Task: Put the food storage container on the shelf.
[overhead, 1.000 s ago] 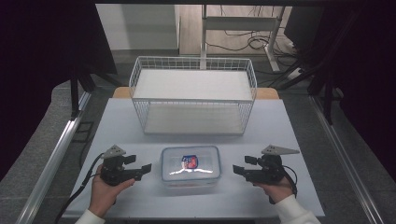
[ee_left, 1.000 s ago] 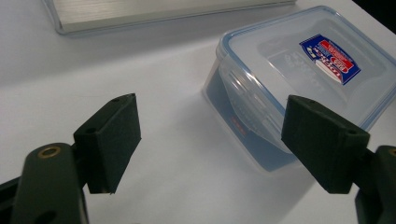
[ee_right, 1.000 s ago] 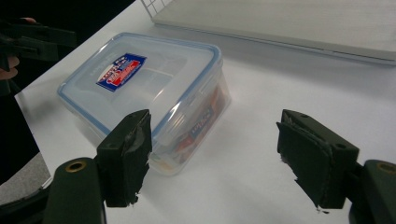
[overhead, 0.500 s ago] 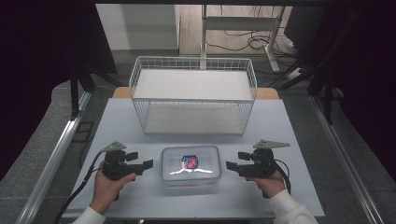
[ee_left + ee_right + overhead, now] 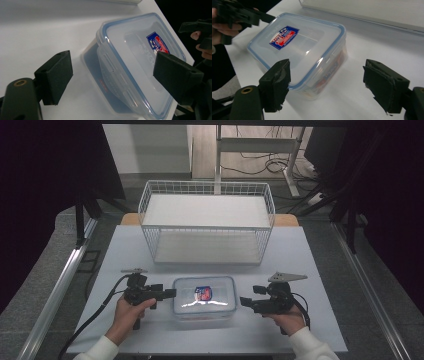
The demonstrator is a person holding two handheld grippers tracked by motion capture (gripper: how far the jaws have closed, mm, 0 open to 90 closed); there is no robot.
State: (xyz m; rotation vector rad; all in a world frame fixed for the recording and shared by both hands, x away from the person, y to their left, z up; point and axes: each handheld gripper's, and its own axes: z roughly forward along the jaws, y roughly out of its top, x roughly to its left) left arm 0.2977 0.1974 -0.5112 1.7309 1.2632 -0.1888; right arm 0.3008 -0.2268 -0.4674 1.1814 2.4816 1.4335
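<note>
A clear lidded plastic container (image 5: pixel 204 296) with a blue seal and a red-blue label lies on the white table near the front edge. My left gripper (image 5: pixel 169 293) is at its left end, open. In the left gripper view the container (image 5: pixel 140 65) lies between the spread pads of the left gripper (image 5: pixel 115 73) without being pressed. My right gripper (image 5: pixel 245 301) is a short way off its right end, open. In the right gripper view the container's (image 5: pixel 302 47) near corner lies ahead of my right gripper (image 5: pixel 329 85). Both sets of jaws have just been opening, with nothing gripped.
A white wire basket (image 5: pixel 207 227) with a white floor stands behind the container at mid-table. Bare table (image 5: pixel 320 270) lies to the right and left of the hands. Metal rails run along both sides of the table.
My left gripper has slid right and now reaches the container's left end. My right gripper has edged left toward the container. Both sets of jaws look slightly wider.
</note>
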